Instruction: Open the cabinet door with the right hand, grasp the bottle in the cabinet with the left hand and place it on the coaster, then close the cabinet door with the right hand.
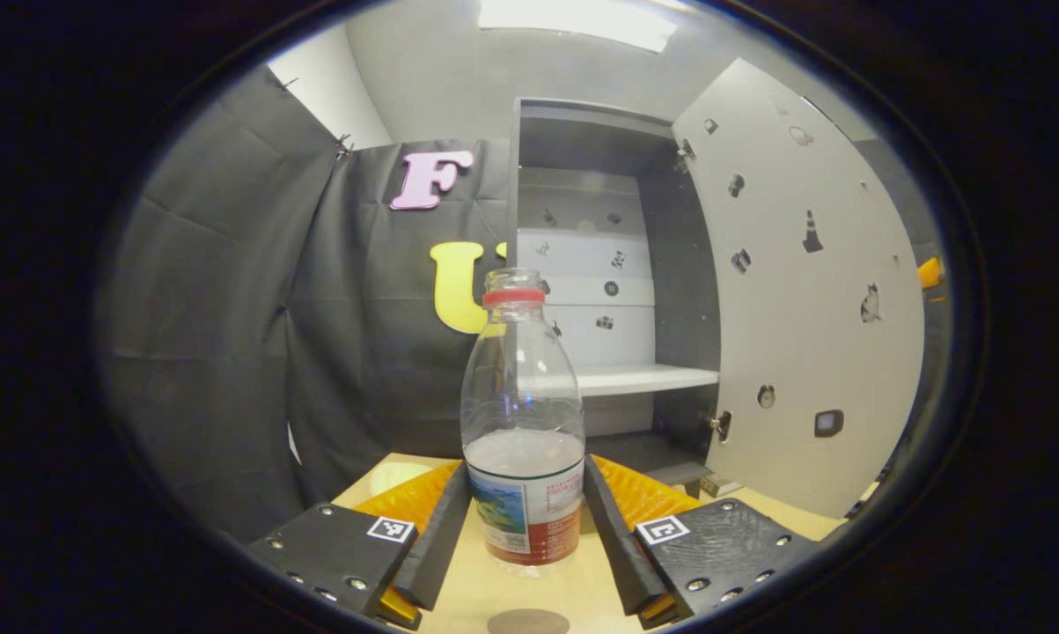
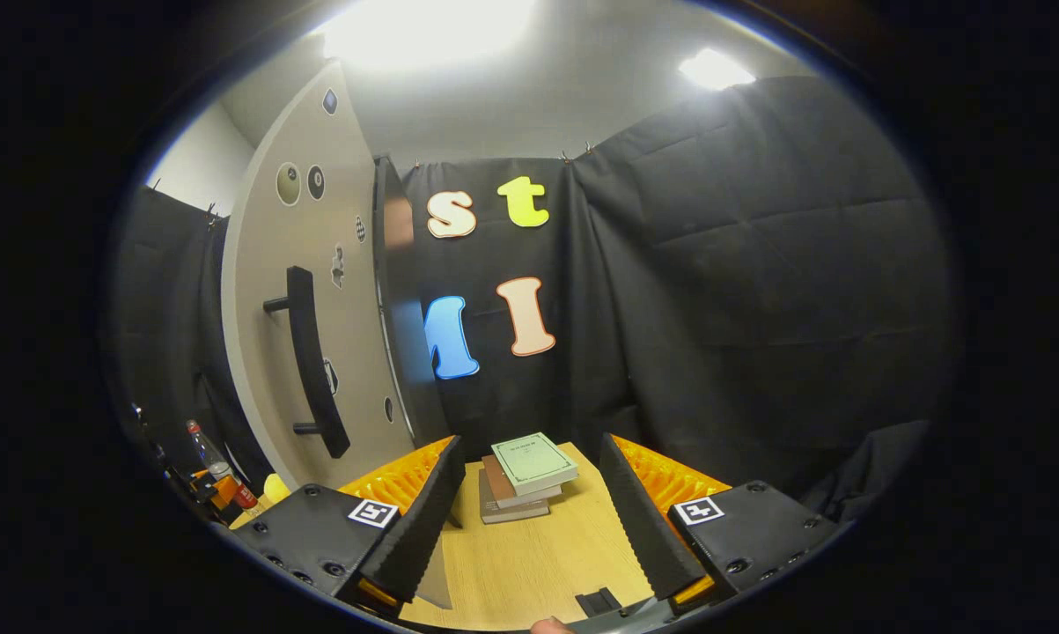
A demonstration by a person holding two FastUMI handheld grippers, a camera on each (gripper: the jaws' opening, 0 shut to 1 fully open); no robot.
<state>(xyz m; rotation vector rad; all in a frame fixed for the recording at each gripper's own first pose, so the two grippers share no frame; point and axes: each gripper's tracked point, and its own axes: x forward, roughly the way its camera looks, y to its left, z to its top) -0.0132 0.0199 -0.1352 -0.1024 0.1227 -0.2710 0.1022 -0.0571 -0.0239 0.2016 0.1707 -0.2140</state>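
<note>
On the left, the left tongs [image 1: 526, 528] grip the bottle [image 1: 522, 423] at its labelled lower body, both fingers pressed against it, above the counter [image 1: 494, 590] with the coaster [image 1: 527, 622] just below. It looks light, partly filled, thin-walled and squashy, so a low, gentle hold suits. Behind stands the cabinet [image 1: 599, 264] with its door [image 1: 802, 308] open. The right tongs [image 2: 529, 511] gape empty beside the door's handle [image 2: 313, 361].

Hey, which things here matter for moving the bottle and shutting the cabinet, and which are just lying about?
Belongs to the job:
- bottle, between the left tool's fingers
- cabinet, its door open
- door handle
- coaster
- right tool, open

Just lying about:
- stack of books
- table
</note>
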